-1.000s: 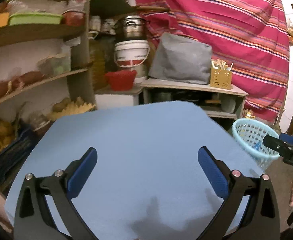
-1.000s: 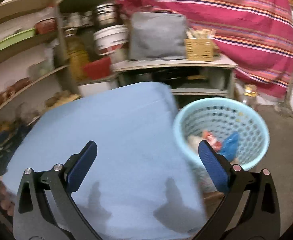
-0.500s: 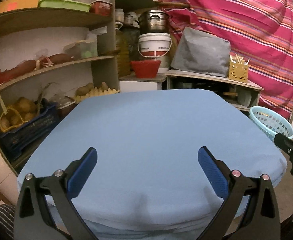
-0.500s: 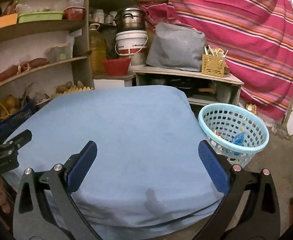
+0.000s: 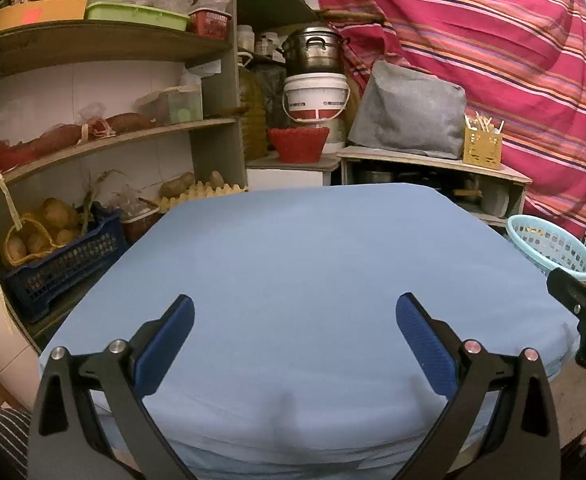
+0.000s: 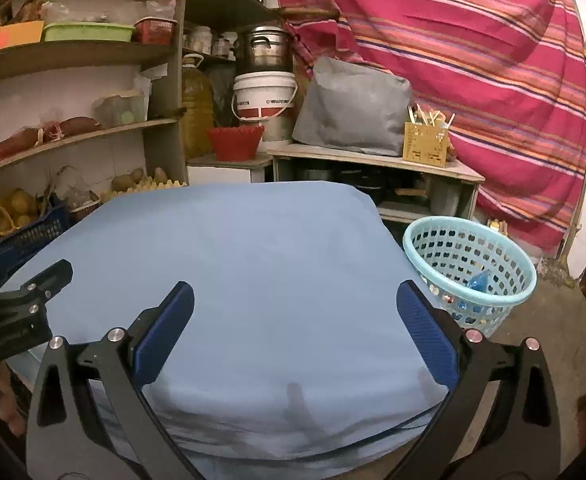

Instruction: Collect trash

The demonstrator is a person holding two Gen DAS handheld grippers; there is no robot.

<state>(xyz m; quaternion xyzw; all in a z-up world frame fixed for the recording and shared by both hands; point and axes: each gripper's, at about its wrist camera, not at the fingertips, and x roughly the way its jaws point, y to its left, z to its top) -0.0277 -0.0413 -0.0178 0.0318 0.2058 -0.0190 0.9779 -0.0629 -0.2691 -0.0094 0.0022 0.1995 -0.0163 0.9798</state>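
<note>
the left gripper (image 5: 293,334) has its two blue fingers wide apart and nothing is between them. the right gripper (image 6: 293,334) is the same, fingers apart and empty. both hang over the near edge of one table with a light blue cloth (image 6: 253,264), and the cloth is bare.

just beside the right side of the table, on the floor, stands one light blue basket (image 6: 505,256) with holes in its wall. the trash is inside it: one blue wrapper (image 6: 479,280) shows clearly, and some small pieces lower down that i cannot count.

on the left, one dark blue crate (image 5: 65,256) holds potatoes. behind the table one white bucket (image 6: 265,96) stands under one metal pot (image 6: 267,50), with one red bowl (image 6: 235,142) in front.
</note>
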